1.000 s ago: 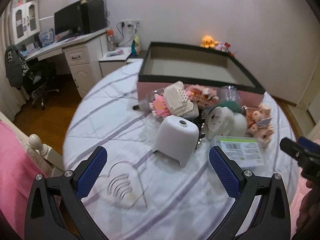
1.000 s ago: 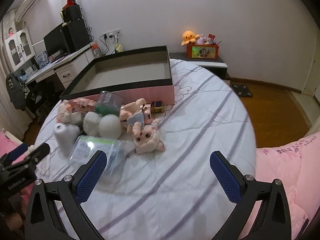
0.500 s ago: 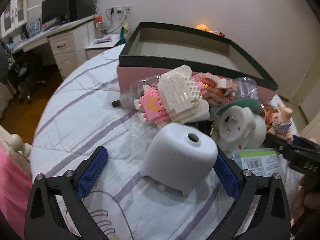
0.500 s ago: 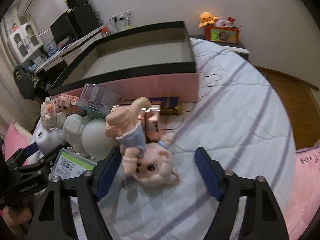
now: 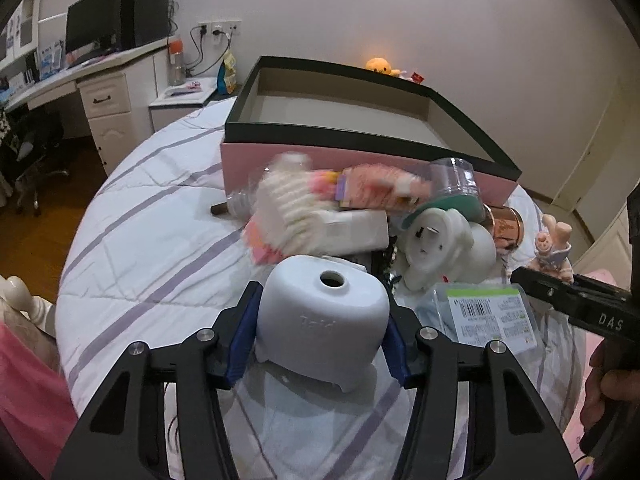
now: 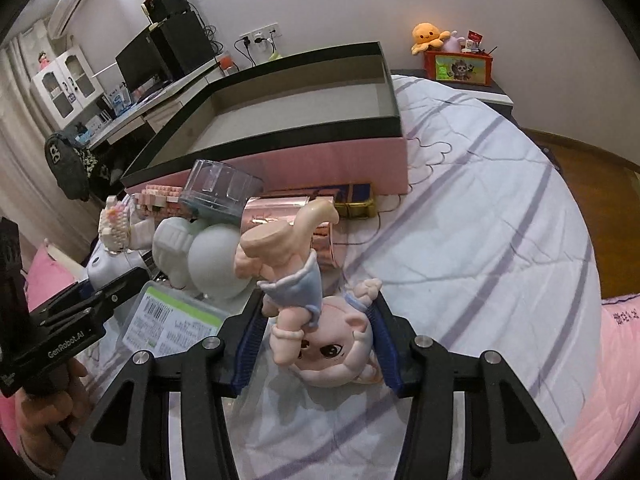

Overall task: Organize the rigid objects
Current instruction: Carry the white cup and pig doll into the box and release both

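A white dome-shaped holder [image 5: 320, 300] with a hole in its top stands on the striped bedsheet. My left gripper [image 5: 320, 332] is closing on it, and both blue pads press its sides. A pink pig figurine [image 6: 332, 348] lies head-down on the sheet, legs in the air. My right gripper [image 6: 316, 320] is closing on it, the pads touching its body and head. Behind the pile stands an open pink box with a black rim [image 6: 320, 152], nothing inside. In the left wrist view the figurine [image 5: 554, 248] shows at the right edge.
Crowded between the grippers and the box [image 5: 360, 156] are a block-built toy [image 5: 288, 208], a white round toy [image 5: 440, 248], a clear cup [image 5: 452, 180], a rose-gold can [image 5: 508, 224] and a green-labelled packet [image 5: 484, 316]. A desk [image 5: 100, 80] stands far left. Bare sheet [image 6: 480, 240] lies right.
Both grippers have moved in on the pile and gone from wide open to closed, the left around the white holder, the right around the pig figurine.
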Demonstrator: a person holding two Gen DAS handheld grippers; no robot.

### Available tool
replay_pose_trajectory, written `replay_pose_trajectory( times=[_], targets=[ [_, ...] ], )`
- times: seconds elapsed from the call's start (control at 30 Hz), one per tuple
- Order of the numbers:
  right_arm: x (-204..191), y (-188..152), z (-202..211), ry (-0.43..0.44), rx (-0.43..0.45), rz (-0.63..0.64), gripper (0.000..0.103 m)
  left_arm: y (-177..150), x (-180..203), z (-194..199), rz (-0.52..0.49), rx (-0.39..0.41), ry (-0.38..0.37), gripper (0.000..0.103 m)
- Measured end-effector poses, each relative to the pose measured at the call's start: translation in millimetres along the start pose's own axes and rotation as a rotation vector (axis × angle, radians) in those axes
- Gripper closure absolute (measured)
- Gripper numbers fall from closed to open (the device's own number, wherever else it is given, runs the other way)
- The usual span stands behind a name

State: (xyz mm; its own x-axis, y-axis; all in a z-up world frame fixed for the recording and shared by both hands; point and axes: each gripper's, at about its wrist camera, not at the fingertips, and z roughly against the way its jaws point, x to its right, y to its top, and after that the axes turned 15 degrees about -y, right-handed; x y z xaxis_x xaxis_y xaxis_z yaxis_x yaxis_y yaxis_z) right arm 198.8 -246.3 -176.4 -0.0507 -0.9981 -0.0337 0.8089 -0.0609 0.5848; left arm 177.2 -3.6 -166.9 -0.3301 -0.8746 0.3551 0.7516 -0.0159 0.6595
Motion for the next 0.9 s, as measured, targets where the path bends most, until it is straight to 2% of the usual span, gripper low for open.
replay_pose_trajectory(
  times=[0.23,0.43,0.7,0.9],
  targets=[
    [-2.7,3.9,14.9,0.027,0.024,0.002,0.052,-1.5,4.9,27.4,-0.013,0.029,0.001,0.049],
    [-9.6,15.3,28.7,0.051,0.063,0.016,0.052,13.5,12.9,50.7,-0.042,0.089,-0.010,0.049],
    [-19.6,67.6,39.3,0.061,0.158,0.056,0.052,77.8,21.7,56.4,-0.116,0.201,-0.002,0.049],
    [-21.6,109.3,16.4,0.054,0.174,0.044,0.052,127.6,11.1,20.4,-0.106,0.199,-0.008,0.049]
  ],
)
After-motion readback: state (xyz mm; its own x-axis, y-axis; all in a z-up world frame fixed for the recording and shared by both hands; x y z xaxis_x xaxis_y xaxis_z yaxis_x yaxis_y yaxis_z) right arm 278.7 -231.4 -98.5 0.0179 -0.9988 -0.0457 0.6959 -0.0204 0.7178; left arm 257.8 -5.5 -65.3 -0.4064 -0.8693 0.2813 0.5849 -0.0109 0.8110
